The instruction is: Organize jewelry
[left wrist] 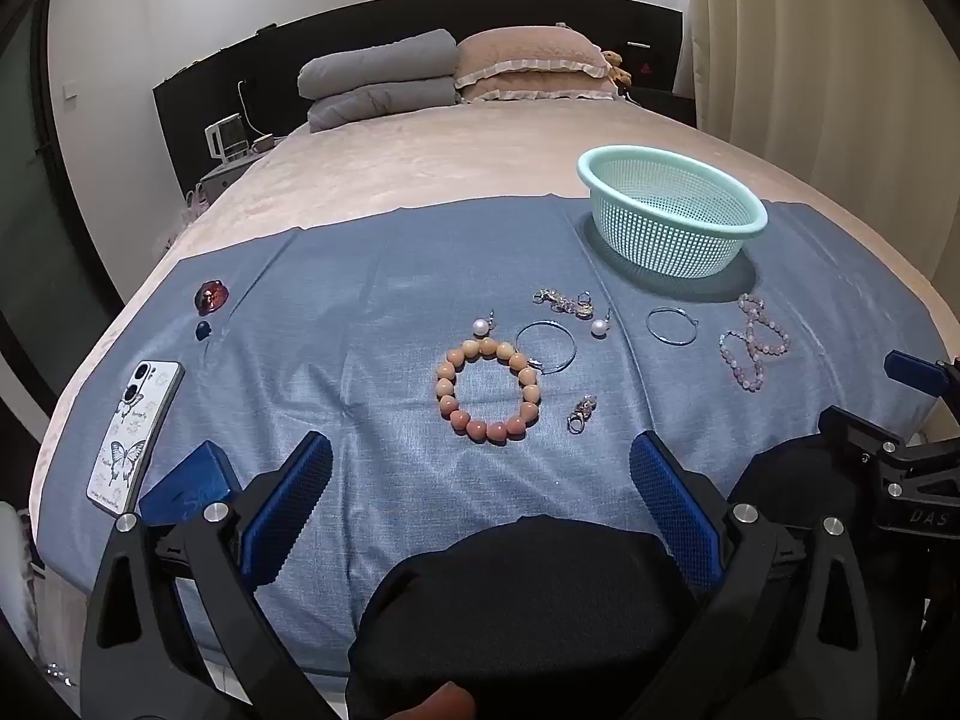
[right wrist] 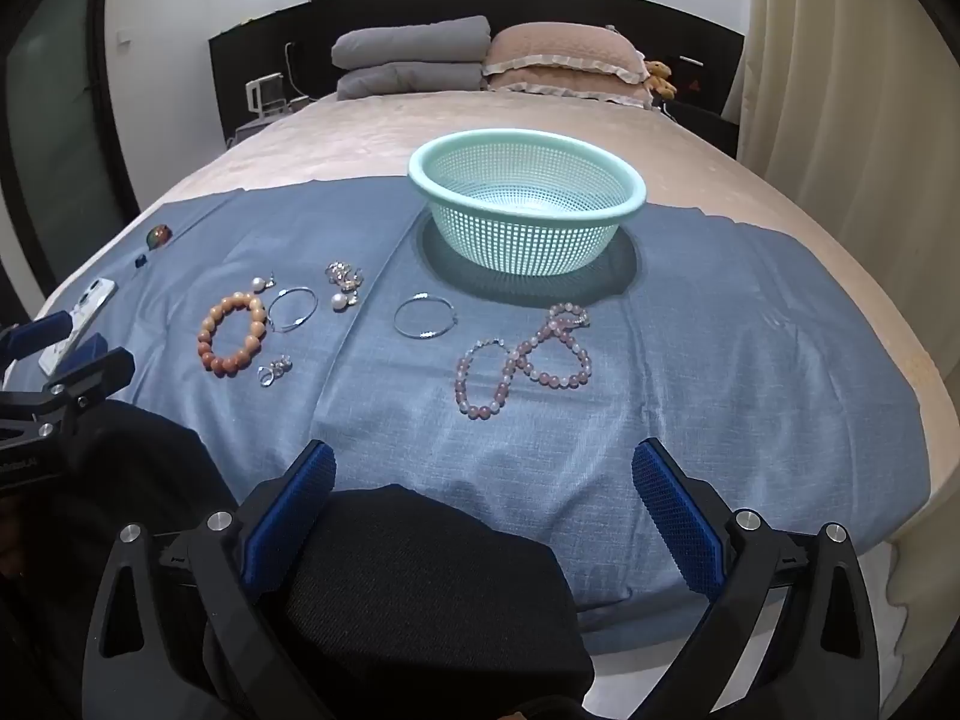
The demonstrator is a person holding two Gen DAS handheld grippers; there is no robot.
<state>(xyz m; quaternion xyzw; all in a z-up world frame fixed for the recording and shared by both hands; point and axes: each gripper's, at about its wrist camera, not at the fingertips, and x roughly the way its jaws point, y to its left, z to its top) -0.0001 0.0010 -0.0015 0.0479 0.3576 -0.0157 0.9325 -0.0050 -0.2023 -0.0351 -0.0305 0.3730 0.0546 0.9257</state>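
Jewelry lies on a blue cloth on a bed. An orange bead bracelet sits mid-cloth, with two pearl earrings, silver hoops, silver charm pieces and a small silver clasp around it. A pink bead strand lies right. A mint mesh basket stands empty behind. My left gripper and right gripper are open, empty, held near the cloth's front edge.
A phone in a butterfly case and a blue box lie at the cloth's left. A red stone and a small dark blue piece lie farther left. Pillows are at the bed's head. A curtain hangs right.
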